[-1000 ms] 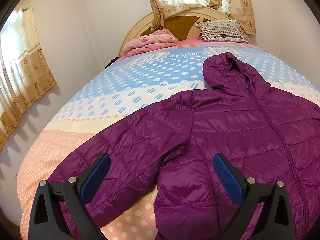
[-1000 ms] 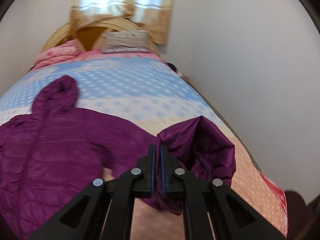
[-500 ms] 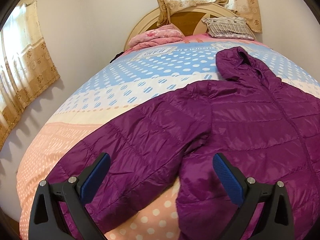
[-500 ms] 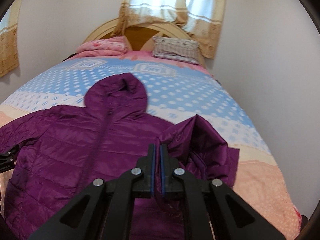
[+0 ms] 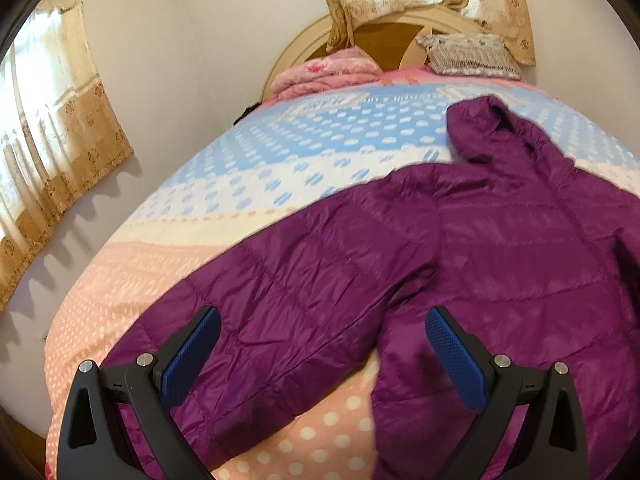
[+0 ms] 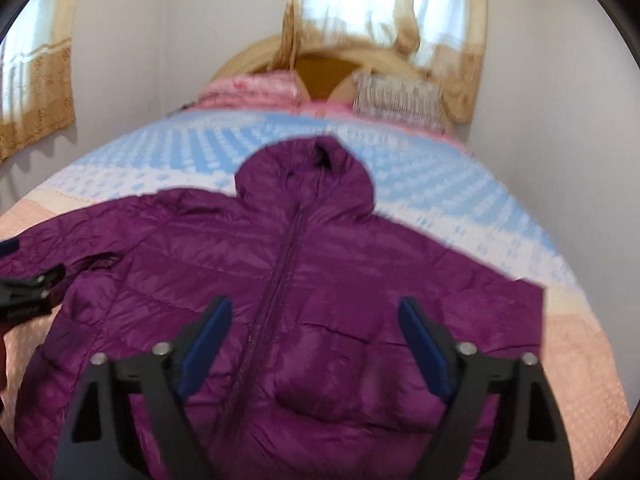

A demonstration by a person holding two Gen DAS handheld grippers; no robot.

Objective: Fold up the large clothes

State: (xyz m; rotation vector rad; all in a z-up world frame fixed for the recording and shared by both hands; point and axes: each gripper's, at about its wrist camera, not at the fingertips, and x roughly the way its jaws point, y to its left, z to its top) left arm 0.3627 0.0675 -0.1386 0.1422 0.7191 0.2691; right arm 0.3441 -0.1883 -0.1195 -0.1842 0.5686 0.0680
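Note:
A purple hooded puffer jacket (image 6: pixel 304 280) lies front up on the bed, zipper shut, hood toward the headboard. Its right sleeve is folded across the chest (image 6: pixel 360 368). Its left sleeve (image 5: pixel 280 308) lies stretched out toward the bed's near left corner. My left gripper (image 5: pixel 322 340) is open and empty, just above that sleeve. My right gripper (image 6: pixel 316 332) is open and empty, above the jacket's chest and folded sleeve. The left gripper also shows at the left edge of the right wrist view (image 6: pixel 28 292).
The bed has a dotted blue, cream and peach cover (image 5: pixel 320 152). A pink folded blanket (image 5: pixel 328 72) and a grey patterned pillow (image 5: pixel 468 56) lie by the headboard. Walls and curtains stand close on the left (image 5: pixel 52 148) and behind.
My right gripper has let go of the right sleeve, which now lies across the jacket's chest, and has opened. My left gripper has shifted left along the left sleeve, staying open.

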